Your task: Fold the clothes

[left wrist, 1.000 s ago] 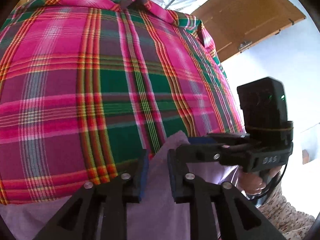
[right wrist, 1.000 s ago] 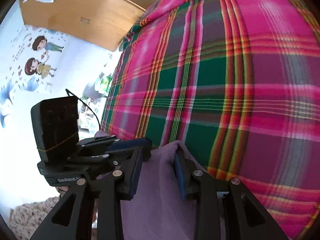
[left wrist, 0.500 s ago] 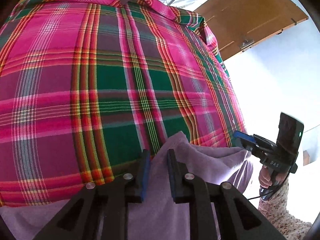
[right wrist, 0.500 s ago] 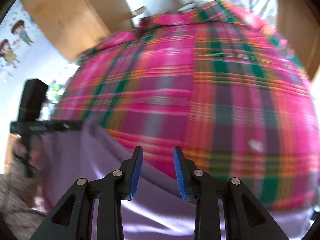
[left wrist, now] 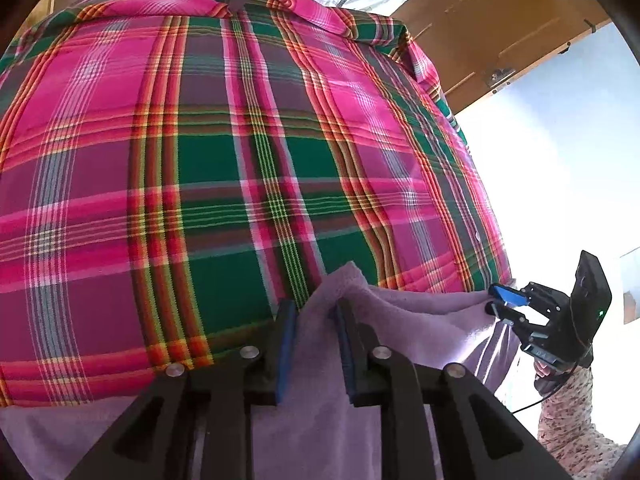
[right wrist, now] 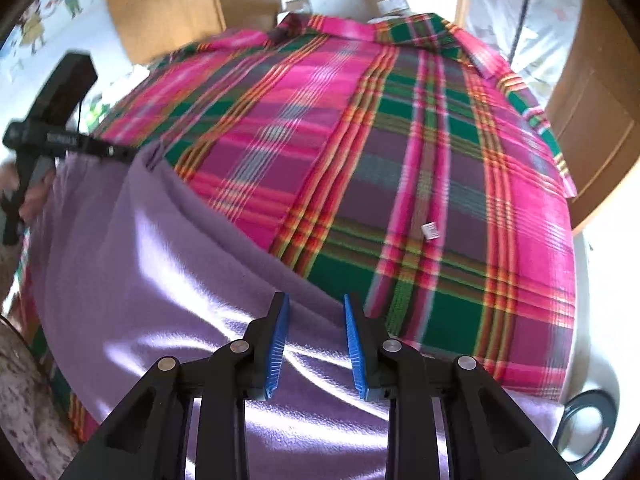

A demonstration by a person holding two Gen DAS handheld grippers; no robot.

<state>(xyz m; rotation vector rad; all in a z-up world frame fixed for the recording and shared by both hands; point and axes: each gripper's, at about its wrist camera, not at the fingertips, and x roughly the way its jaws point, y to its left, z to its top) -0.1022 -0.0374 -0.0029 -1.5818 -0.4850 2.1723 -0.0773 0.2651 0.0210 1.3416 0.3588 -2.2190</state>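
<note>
A lilac fleece garment (left wrist: 400, 328) is stretched between the two grippers above a pink, green and purple plaid shirt (left wrist: 240, 152) that lies spread flat, its collar at the far end. What the shirt lies on is hidden beneath it.

In the left wrist view the left gripper (left wrist: 314, 312) has its jaws closed narrowly on a raised fold of the fleece, the cloth bunching up between the blue pads. Off to the right in the same view the right gripper (left wrist: 500, 302) pinches the far corner of the fleece edge, its jaws close together on the cloth, with a hand (left wrist: 546, 372) in a speckled sleeve (left wrist: 568, 416) gripping its handle.

In the right wrist view the right gripper (right wrist: 314, 316) sits at the fleece edge, which runs across between its blue pads, and the cloth slopes away to the left toward the left gripper (right wrist: 132, 154), which bites the opposite corner. A small white label (right wrist: 430, 231) shows on the shirt. A wooden cupboard (left wrist: 500, 28) stands behind, and a dark ring-shaped object (right wrist: 592, 428) lies at the lower right.
</note>
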